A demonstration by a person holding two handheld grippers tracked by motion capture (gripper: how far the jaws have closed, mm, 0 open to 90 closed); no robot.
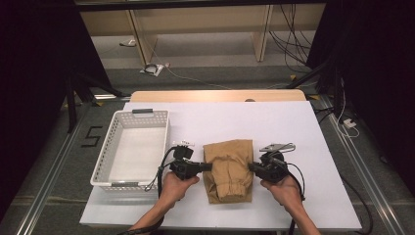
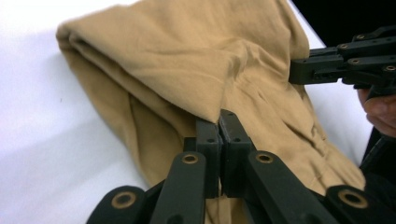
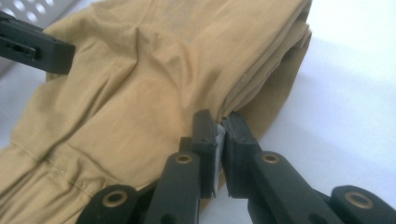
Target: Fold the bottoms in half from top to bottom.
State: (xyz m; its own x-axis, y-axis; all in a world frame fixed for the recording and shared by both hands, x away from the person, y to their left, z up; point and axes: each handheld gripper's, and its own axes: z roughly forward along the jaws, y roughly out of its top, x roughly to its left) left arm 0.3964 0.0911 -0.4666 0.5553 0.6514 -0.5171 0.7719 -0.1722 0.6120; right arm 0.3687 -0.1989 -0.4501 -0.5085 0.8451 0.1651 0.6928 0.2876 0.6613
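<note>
Your left tongs [image 2: 219, 122] are clenched on the left edge of the folded tan fabric garment [image 1: 228, 169], and your right tongs [image 3: 219, 123] pinch its layered right edge. The garment lies flat between them on the white surface [image 1: 293, 122], cuffed end toward you. Just beside your left hand [image 1: 175, 187] stands the white perforated plastic basket [image 1: 113, 128], left of the garment.

a white table [image 1: 293, 122] stands on grey floor [image 1: 205, 76]. wooden furniture legs [image 1: 262, 32] and loose cables [image 1: 288, 39] lie behind, dark at both sides.
</note>
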